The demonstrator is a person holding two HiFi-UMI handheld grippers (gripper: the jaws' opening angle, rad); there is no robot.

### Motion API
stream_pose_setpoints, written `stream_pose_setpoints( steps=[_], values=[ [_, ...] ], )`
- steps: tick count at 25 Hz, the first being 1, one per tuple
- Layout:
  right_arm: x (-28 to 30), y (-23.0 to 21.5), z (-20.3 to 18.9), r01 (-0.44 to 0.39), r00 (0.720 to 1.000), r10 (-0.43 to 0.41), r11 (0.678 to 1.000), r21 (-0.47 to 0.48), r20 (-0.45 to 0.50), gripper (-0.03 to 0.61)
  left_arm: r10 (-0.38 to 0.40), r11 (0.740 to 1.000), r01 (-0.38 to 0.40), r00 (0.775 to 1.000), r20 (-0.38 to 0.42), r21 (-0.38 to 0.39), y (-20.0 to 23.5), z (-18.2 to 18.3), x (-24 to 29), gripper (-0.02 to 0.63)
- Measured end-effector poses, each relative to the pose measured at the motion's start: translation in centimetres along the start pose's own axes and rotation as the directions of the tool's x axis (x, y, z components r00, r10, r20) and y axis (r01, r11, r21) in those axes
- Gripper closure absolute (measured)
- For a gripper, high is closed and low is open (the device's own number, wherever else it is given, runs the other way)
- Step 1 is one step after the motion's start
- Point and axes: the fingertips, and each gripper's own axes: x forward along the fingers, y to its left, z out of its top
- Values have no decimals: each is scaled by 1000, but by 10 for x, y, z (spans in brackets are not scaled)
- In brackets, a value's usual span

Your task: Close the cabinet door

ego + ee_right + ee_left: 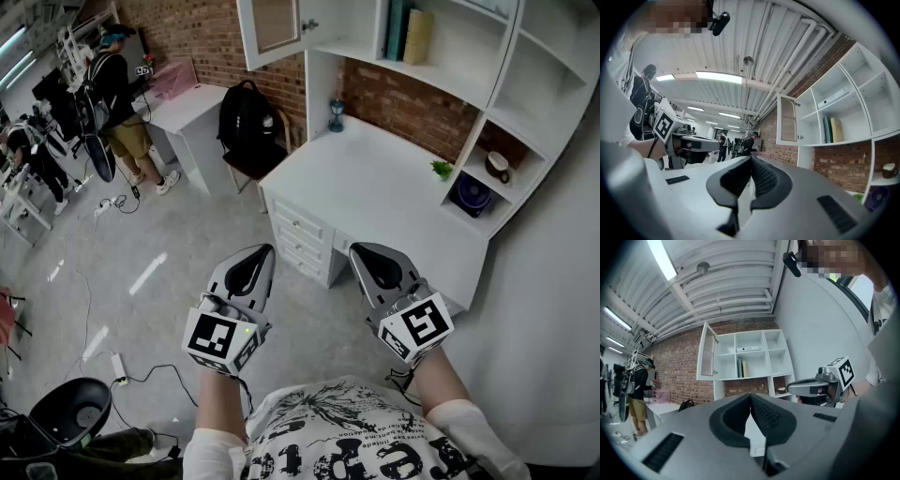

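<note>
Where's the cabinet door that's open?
In the head view the cabinet door is at the top, swung out from the left end of the white shelves, above the black backpack and left of the books.

head view: steep down over desk (375,187) | gripper views: level, both share distant cabinet door (708,352)

No whole word can be read. The shirt (347,441) at 6 o'clock in the head view bears big black letters, cut off and warped, so no word comes clear. The left tool (262,253) and right tool (359,250) carry black-and-white square codes on their cubes, no letters. The book spines (405,33) at 1 o'clock are too small to read.
</note>
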Motion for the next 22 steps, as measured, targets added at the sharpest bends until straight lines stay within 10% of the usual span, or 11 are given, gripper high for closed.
stream_pose_setpoints(
  steps=[13, 15, 17, 22],
  values=[
    [36, 19, 2, 34, 999, -34, 999, 33, 10, 565, -33, 999, 33, 999, 7, -10, 35, -7, -8, 598],
    [45, 27, 2, 44, 998, -47, 997, 68, 37, 565, -48, 999, 48, 999, 21, -25, 46, -12, -13, 511],
    [53, 41, 1, 37, 996, -45, 994, 103, 73, 563, -67, 996, 70, 996, 53, -49, 59, -19, -21, 276],
    [88, 66, 6, 34, 998, -38, 997, 67, 55, 563, -76, 992, 85, 993, 93, -94, 102, -14, -34, 262]
  ],
)
